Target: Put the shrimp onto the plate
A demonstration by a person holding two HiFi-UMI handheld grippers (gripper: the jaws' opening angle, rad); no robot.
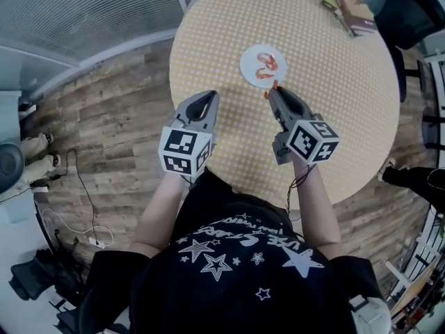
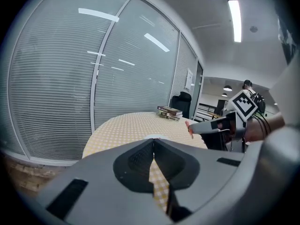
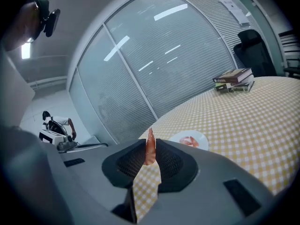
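Note:
A white plate (image 1: 245, 67) lies on the round checked table (image 1: 334, 117) and holds orange shrimps (image 1: 265, 66). My right gripper (image 1: 272, 90) hovers just short of the plate's near edge, shut on another orange shrimp (image 3: 150, 147) that pokes up between its jaws. The plate (image 3: 198, 137) with its shrimps (image 3: 189, 141) shows ahead in the right gripper view. My left gripper (image 1: 209, 96) hangs over the table's left part, jaws shut with nothing between them. From the left gripper view the right gripper (image 2: 189, 127) and its shrimp (image 2: 188, 127) show at the right.
A stack of books (image 1: 350, 7) sits at the table's far right edge. A dark office chair (image 1: 403, 9) stands beyond it. Wood flooring (image 1: 104, 124) and a glass wall with blinds (image 1: 76, 12) lie to the left. A cable (image 1: 83, 207) runs over the floor.

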